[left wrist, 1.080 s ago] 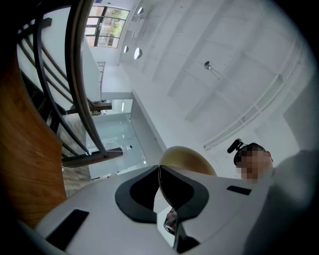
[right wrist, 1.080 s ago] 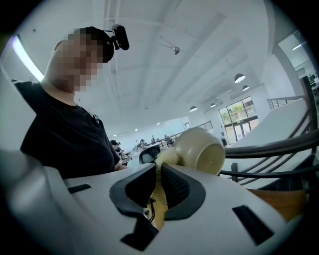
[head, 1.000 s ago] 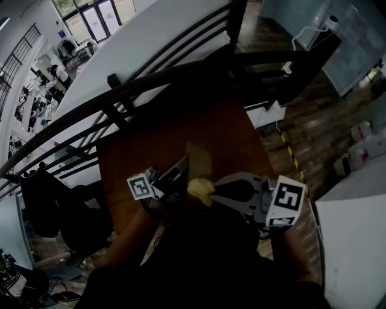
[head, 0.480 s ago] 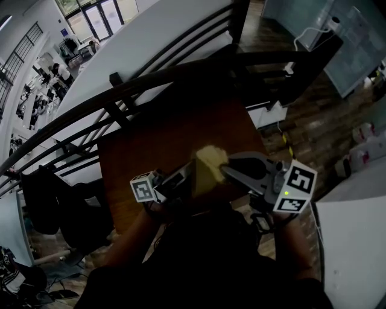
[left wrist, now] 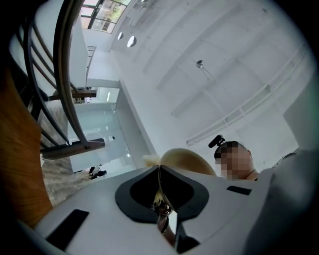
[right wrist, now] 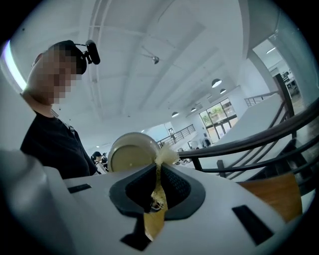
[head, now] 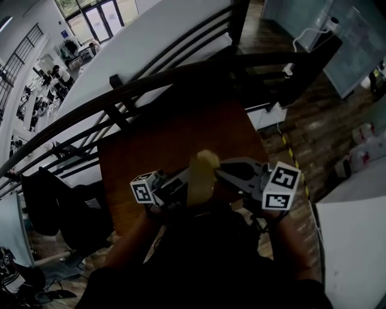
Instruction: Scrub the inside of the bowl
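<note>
Since the earlier frames, the right gripper (head: 218, 172) has been brought leftward, closer to the cream bowl (head: 201, 176). In the head view the bowl is held on edge above the brown table (head: 163, 139) by the left gripper (head: 184, 178).

In the left gripper view, the left gripper (left wrist: 159, 167) is seen clamped on the bowl's (left wrist: 187, 160) rim.

In the right gripper view, the right gripper (right wrist: 158, 167) is closed on a thin yellowish scrubber (right wrist: 166, 156). The bowl (right wrist: 130, 153) is shown just beyond it. What the bowl holds cannot be made out.

Brown table (head: 169, 139), black railing (head: 139, 87), plank floor (head: 325, 121), bright tall windows (head: 99, 17)
</note>
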Demonstrator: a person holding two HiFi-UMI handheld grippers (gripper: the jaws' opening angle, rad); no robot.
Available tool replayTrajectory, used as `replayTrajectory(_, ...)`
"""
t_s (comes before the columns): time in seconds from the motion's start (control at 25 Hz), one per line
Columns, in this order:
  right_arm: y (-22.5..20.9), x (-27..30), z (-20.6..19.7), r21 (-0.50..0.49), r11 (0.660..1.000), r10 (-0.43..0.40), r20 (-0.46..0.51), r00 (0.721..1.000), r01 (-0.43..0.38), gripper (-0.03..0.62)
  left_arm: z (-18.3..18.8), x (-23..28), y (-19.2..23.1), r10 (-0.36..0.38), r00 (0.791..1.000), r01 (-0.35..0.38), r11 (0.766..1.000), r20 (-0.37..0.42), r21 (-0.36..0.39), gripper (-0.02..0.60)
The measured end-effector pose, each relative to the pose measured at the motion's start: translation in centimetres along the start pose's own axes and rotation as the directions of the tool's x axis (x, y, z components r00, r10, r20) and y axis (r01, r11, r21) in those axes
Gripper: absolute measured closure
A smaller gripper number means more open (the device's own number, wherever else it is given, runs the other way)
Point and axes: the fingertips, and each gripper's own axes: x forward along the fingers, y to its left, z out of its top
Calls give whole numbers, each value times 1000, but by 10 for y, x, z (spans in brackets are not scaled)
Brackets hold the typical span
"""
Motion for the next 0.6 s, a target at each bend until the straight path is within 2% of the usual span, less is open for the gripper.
replayTrajectory(0.2, 9, 15, -27, 65, 997, 51, -33, 998, -49, 556, 23, -4, 14, 39, 998, -40, 999, 48, 17, 571)
replayTrajectory(0.36, 27, 19, -38, 70, 993, 103, -64, 993, -98, 555, 38, -1, 18, 68, 992, -69, 998, 106, 7, 572)
replayTrajectory(0.6, 47, 20, -41, 42, 989, 144, -82, 986, -141, 554, 36, -5, 28, 90, 990, -90, 996, 105, -9, 572)
